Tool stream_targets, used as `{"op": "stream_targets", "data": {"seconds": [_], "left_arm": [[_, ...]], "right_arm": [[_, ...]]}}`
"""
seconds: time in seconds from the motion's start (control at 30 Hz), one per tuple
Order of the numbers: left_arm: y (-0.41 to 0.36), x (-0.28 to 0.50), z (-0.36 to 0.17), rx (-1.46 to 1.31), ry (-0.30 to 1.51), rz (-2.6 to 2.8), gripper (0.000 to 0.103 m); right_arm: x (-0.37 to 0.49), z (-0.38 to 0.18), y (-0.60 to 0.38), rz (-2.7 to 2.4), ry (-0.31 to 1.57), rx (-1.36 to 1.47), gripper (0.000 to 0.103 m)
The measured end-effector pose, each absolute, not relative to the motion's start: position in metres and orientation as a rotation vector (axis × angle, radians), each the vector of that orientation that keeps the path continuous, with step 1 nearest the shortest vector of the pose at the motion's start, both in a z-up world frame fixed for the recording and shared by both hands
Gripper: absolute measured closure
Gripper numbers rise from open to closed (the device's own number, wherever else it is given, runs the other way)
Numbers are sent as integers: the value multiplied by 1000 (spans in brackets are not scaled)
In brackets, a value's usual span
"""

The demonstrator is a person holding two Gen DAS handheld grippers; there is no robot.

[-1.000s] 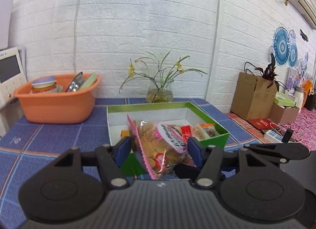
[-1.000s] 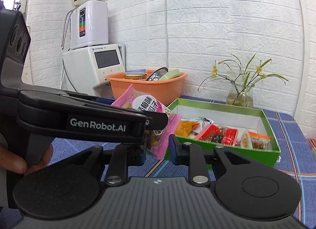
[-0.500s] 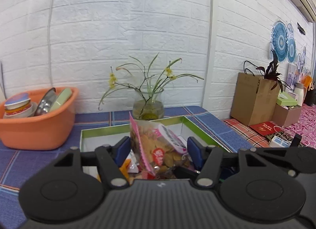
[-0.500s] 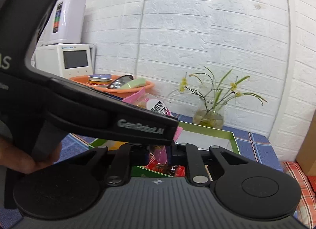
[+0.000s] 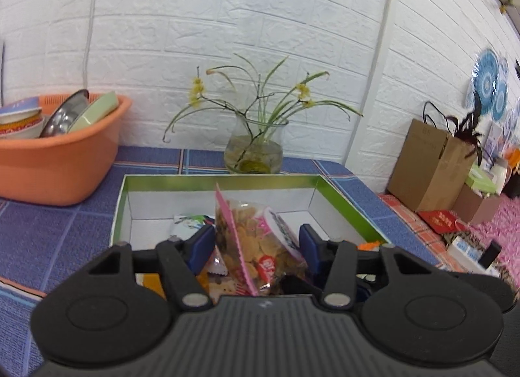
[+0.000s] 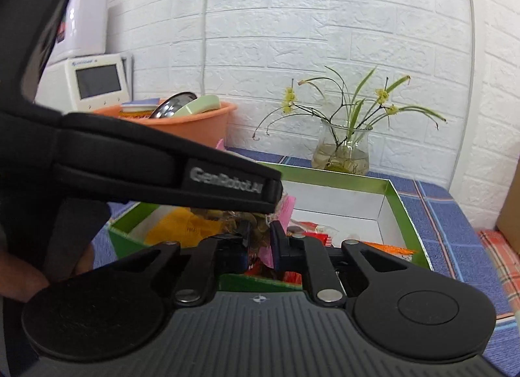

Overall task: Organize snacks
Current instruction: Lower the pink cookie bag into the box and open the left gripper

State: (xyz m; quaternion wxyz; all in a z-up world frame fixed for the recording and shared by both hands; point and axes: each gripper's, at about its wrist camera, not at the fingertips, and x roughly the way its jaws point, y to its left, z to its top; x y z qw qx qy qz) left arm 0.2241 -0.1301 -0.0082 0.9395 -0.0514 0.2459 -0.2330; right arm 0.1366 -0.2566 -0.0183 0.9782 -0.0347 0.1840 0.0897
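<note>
Standing on edge at frame centre, the snack bag has its long axis near upright, pink sealed edge toward the camera. Both claws pinch it over the green box on the tabletop. Left claw: jaws just closing, pads flanking the bag. Right claw: jaws just closing, narrow, gripping the bag's lower part.

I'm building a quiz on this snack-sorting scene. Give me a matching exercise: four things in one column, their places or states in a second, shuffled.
Things:
1. clear bag of crackers with pink edge
2. orange plastic basin
3. glass vase of yellow flowers
4. green cardboard box

Places:
A. behind the box, by the wall
B. between the gripper fingers
C. holds bowls
D. holds snack packets

Pairs: 1-B, 2-C, 3-A, 4-D
</note>
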Motion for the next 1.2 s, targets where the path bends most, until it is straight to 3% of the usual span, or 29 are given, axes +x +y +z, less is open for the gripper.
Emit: {"op": "stream_targets", "data": {"seconds": [0.33,0.87,0.93,1.0,1.03,1.1,1.13,1.2], "left_arm": [[-124,226,17,-103,467,-452,56],[-132,243,-17,-101,494,-452,54],[-132,243,-18,-92,481,-436,51],[-129,243,-19,-86,455,-418,44],[-128,242,-18,-86,436,-410,41],[-124,240,-15,-84,411,-385,34],[-123,239,-13,-82,398,-368,24],[-121,235,-8,-58,370,-336,24]], "right_arm": [[147,4,-265,243,347,5,80],[163,-23,-271,212,388,-7,78],[161,-24,-271,201,361,-19,68],[155,-22,-272,178,302,-33,48],[153,-19,-272,184,288,-35,42],[150,-14,-275,201,273,-13,11],[149,-12,-275,199,263,1,4],[145,-8,-275,181,248,13,0]]}}
